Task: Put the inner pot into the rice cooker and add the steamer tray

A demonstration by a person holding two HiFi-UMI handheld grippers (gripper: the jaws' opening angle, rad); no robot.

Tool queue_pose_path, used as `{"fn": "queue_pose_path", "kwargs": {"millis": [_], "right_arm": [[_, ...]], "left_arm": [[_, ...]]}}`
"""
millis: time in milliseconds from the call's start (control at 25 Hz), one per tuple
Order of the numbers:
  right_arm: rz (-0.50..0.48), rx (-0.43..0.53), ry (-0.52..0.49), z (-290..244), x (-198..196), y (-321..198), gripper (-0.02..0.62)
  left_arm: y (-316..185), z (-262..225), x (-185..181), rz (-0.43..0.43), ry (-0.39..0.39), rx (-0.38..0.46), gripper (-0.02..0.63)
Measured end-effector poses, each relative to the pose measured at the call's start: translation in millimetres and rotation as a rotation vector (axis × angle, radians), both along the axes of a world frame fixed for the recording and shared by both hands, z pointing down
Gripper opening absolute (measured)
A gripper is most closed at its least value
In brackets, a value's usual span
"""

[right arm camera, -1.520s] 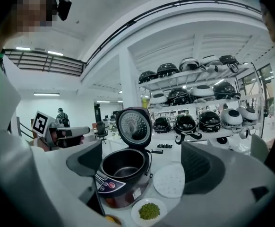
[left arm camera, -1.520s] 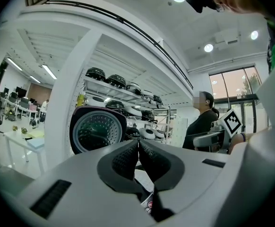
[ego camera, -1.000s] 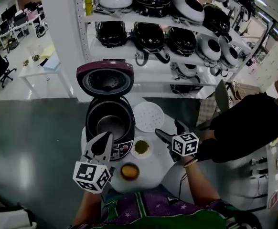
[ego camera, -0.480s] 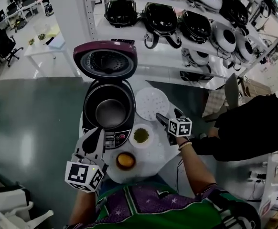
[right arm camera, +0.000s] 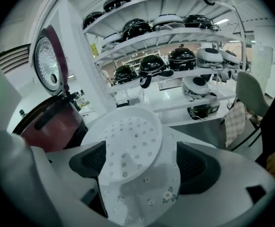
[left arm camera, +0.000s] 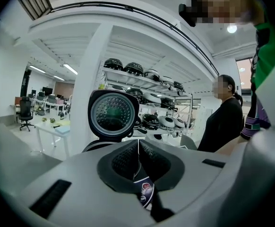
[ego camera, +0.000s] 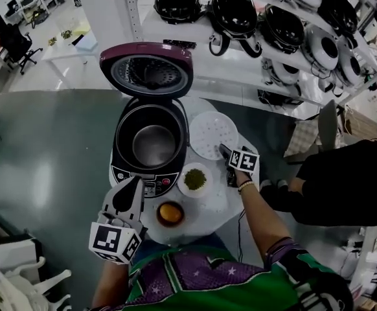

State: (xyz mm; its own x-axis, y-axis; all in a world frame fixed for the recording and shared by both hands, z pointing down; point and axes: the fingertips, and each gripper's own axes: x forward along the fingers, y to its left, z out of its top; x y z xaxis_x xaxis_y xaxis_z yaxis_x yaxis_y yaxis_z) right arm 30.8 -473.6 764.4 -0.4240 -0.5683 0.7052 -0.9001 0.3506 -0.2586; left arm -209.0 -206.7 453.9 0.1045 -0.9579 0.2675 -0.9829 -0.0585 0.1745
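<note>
The purple rice cooker [ego camera: 151, 141] stands with its lid up, and the metal inner pot [ego camera: 153, 145] sits inside it. To its right the white perforated steamer tray [ego camera: 212, 135] lies flat on the table. My right gripper [ego camera: 225, 153] is at the tray's near edge. In the right gripper view the tray [right arm camera: 130, 145] lies between the jaws of my right gripper [right arm camera: 140, 162], which are closing without the pads touching it. My left gripper [ego camera: 131, 188] hovers in front of the cooker's control panel. The left gripper [left arm camera: 138, 159] is shut on nothing, and the cooker's lid [left arm camera: 113, 113] shows beyond it.
A bowl of green beans [ego camera: 195, 179] and a bowl with yellow contents [ego camera: 170, 212] sit on the small white round table [ego camera: 209, 207]. Shelves of rice cookers [ego camera: 273, 24] stand behind. A person in black [ego camera: 350, 186] is at the right.
My right gripper has come down and forward to the steamer tray's near edge. The left gripper has sunk a little and stays shut.
</note>
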Motion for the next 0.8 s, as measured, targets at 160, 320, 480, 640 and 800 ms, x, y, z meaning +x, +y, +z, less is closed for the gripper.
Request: {"fn": "queue_pose_path", "kwargs": {"millis": [160,320,480,640,800], "right_arm": [[0.059,-0.016,0.011,16,4,-10,0.454],[0.079,-0.034,0.018,30,5,-13,0.426],[0.087,-0.04,0.035,38,8,-13,0.342],[0.147,-0.095,-0.004,47,12,-14,0.227],[0.207,-0.13,-0.004,50,17,-18,0.161]], "left_arm": [[0,5,4,-0.006,-0.007,-0.023,0.025],[0,6,6,-0.014,-0.013,-0.032,0.025],[3,9,6,-0.028,-0.014,-0.04,0.025],[10,15,3,-0.043,-0.006,-0.052,0.025],[15,15,0,-0.061,0.0,-0.066,0.026]]}}
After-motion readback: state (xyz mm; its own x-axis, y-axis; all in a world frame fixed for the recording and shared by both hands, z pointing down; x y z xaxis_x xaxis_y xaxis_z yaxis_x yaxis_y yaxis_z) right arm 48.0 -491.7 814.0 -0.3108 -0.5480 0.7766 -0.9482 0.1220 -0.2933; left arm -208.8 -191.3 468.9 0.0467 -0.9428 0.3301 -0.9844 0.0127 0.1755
